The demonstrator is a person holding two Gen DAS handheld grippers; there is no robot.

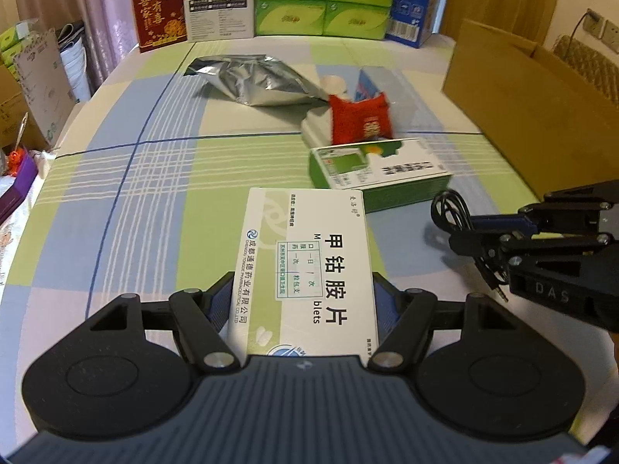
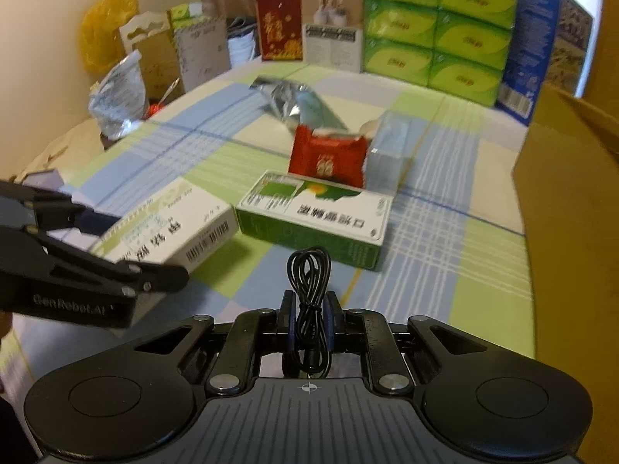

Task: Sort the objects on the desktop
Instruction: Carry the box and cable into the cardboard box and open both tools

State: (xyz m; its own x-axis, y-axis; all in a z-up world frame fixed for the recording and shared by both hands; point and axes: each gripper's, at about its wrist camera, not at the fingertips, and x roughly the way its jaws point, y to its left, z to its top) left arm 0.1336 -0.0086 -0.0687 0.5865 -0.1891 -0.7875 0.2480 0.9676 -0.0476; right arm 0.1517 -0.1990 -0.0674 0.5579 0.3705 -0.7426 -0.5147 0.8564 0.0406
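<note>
Left claw (image 1: 305, 301): medicine box (image 1: 305, 266) lengthwise, forward.

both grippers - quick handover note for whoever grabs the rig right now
Left gripper: shut on the white medicine box.
Right gripper: shut on the coiled black cable.
On the checked tablecloth: green medicine box, red pouch, silver foil bag, grey-blue box.
Cardboard box stands at the right.
Done: two items gripped. Left: place both, then sort the rest.
</note>
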